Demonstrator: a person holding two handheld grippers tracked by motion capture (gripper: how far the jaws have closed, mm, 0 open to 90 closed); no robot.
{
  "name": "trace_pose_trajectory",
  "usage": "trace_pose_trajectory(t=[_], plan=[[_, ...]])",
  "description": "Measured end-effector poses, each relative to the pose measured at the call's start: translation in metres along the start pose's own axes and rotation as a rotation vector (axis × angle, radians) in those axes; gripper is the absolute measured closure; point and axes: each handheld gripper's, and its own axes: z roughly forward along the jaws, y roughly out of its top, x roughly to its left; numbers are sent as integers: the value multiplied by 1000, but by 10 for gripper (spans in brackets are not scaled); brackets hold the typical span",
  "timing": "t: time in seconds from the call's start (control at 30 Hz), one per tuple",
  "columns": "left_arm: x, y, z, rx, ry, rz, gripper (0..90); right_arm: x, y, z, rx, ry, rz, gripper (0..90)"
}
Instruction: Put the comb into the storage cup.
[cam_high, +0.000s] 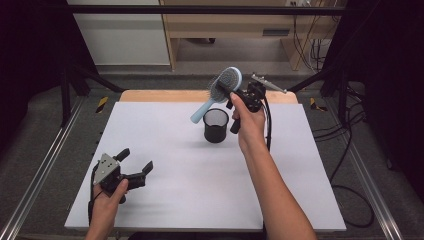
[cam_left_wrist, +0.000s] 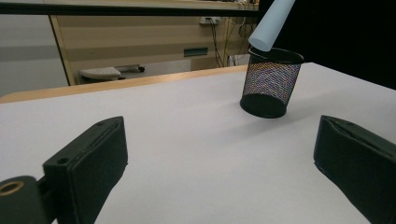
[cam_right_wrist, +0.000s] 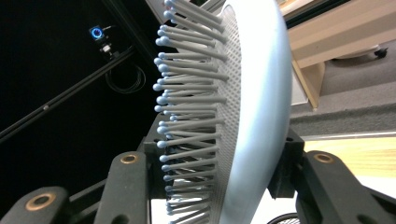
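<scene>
Light-blue plastic hairbrush (cam_high: 220, 90) clamped by head in right gripper (cam_high: 239, 94), handle tip above black mesh cup (cam_high: 216, 125) near surface's far edge; insertion pending. Left gripper (cam_high: 135, 165) wide open, empty.

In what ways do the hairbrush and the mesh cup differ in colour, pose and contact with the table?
The hairbrush is light blue; the mesh cup is black. The hairbrush is tilted in the air, clamped at its head by the right gripper, while the mesh cup stands upright on the white table. The hairbrush is solid plastic with bristles; the mesh cup is see-through wire. The brush handle's end hangs near the cup's rim.
</scene>
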Motion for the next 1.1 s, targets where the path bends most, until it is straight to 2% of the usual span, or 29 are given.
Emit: trace_pose_trajectory(t=[0.57,1.1], plan=[[1,-1,0,1,0,0,30,-12,18,-16,-65,-48,-2,527],[1,-1,0,-2,0,-4,30,-22,26,-26,-88,-88,-16,526]])
